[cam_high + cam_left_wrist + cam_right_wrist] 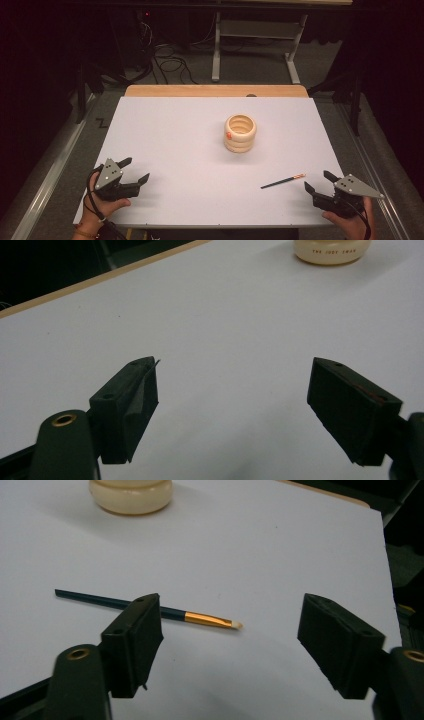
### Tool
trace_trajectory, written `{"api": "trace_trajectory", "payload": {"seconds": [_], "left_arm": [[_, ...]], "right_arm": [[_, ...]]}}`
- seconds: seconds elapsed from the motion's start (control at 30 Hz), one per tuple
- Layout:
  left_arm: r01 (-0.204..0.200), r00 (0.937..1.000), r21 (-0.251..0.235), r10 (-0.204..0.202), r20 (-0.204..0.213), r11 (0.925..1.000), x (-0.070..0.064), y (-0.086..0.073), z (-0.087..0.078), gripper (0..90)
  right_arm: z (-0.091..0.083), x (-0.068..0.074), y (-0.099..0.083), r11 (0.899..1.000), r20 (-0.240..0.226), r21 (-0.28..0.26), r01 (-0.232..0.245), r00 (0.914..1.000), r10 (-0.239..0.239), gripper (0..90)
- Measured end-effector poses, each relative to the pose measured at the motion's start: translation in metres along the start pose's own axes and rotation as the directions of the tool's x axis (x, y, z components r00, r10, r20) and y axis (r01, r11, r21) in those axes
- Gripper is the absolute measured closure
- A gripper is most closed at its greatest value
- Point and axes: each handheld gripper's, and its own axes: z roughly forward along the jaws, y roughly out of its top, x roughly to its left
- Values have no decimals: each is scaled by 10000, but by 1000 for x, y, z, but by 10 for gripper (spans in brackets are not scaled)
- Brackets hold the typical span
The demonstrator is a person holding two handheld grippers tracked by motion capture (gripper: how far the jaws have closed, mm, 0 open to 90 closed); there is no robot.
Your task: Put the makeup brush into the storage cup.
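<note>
The right gripper (316, 181) has its fingers (134, 645) spread wide and empty; the paintbrush (150, 610) lies flat on the bench (190, 150) just beyond them. The left gripper (135, 170) is also wide, empty. The ringed holder (240, 132) stands farther ahead, between both.

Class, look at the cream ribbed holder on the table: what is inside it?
The holder is open-topped; its inner wall shows and nothing sticks out. Its bottom is hidden by the rim. The paintbrush lies outside on the table.
</note>
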Motion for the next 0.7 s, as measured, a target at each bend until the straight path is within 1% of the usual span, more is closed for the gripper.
{"api": "trace_trajectory", "payload": {"seconds": [0.1, 0.17, 0.23, 0.27, 0.3, 0.37, 0.43, 0.47, 0.5, 0.53, 0.63, 0.7], "left_arm": [[-10, 10000, -23, 10, -17, 10000, -1, 0, -1, 212], [0, 10000, -47, 0, 9, 10000, 0, 0, -1, 211], [43, 10000, -67, -43, 22, 10000, 0, 0, -1, 211], [29, 10000, -43, -28, 42, 10000, 0, 0, 0, 211], [22, 10000, -17, -22, 41, 10000, 0, 0, 0, 211], [15, 10000, 52, -15, 64, 10000, 0, 0, 1, 211], [-11, 10000, 86, 10, 61, 10000, -1, 0, 1, 211], [-29, 10000, 90, 28, 48, 10000, -1, 0, 1, 211], [-101, 9999, 97, 101, 19, 9999, -2, 0, 1, 211], [-122, 9999, 62, 122, -8, 9999, -2, 0, 1, 211], [-118, 9999, 67, 118, -18, 9999, -2, 0, 1, 214], [-139, 9999, 119, 139, 4, 9998, -2, 0, 2, 220]], "right_arm": [[1, 0, -1, 9993, 188, 373, -85, 9998, 78, 366], [1, -1, -1, 9991, 79, 395, -179, 9998, 176, 378], [2, 0, -2, 9988, 24, 470, -138, 9999, 137, 379], [3, -1, -2, 9987, -64, 514, -28, 10000, 32, 379], [4, 0, -2, 9985, -112, 538, -60, 9999, 67, 383], [5, 1, -2, 9981, -180, 621, -57, 9998, 68, 404], [6, 1, -2, 9980, -393, 634, -38, 9992, 64, 440], [7, 3, -2, 9971, -541, 758, -106, 9984, 147, 455], [8, 2, -2, 9969, -514, 788, -14, 9987, 54, 474], [10, 4, -2, 9958, -385, 863, -299, 9987, 334, 514], [14, 5, 0, 9927, -601, 1009, -654, 9956, 717, 525], [20, 5, 1, 9878, -778, 1288, -877, 9921, 982, 525]]}}
